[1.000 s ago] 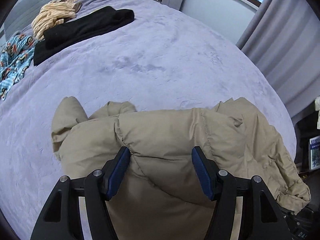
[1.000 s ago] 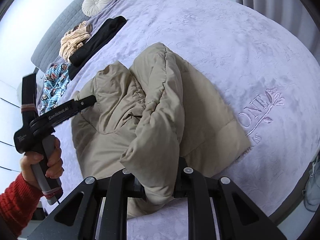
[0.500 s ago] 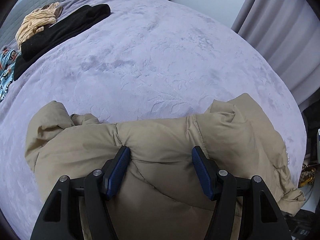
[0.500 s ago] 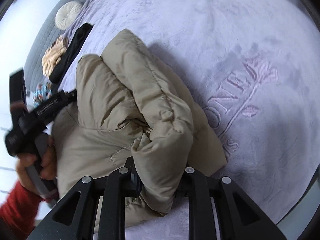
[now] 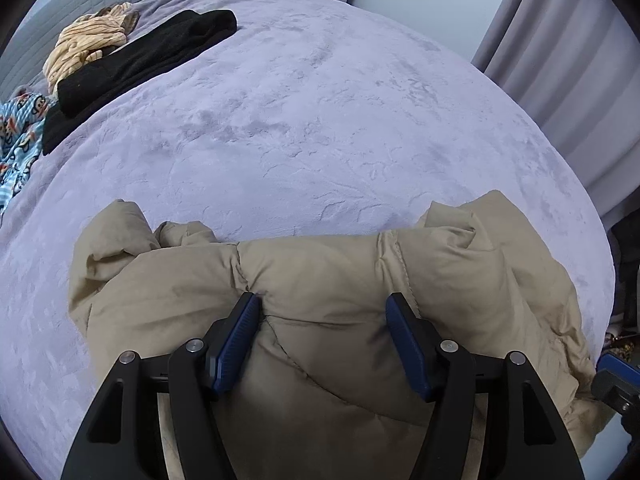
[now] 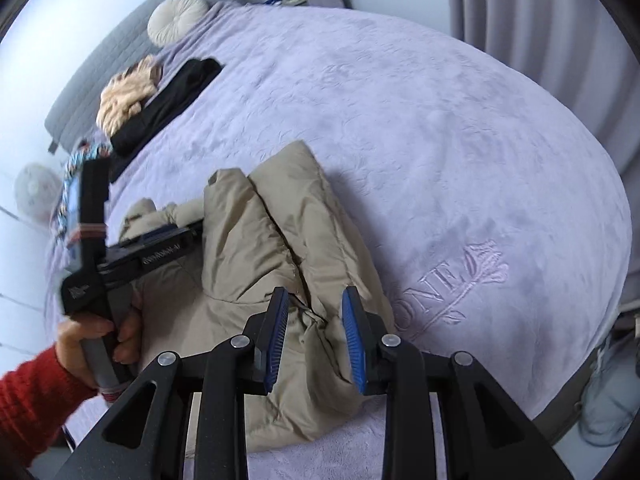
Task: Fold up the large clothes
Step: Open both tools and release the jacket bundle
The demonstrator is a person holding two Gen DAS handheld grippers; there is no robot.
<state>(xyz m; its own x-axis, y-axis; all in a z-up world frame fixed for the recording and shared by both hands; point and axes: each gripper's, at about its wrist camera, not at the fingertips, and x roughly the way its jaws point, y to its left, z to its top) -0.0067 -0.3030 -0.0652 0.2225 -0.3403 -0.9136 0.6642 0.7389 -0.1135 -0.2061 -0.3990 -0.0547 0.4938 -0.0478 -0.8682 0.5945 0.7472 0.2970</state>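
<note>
Leftmost, a hand in a red sleeve holds the left gripper, jaws spread wide around a puffy fold of the tan padded jacket, pads against the fabric. The jacket lies bunched on the lavender bed. Further right, the right gripper hovers with jaws opening, the jacket's edge loose between them.
</note>
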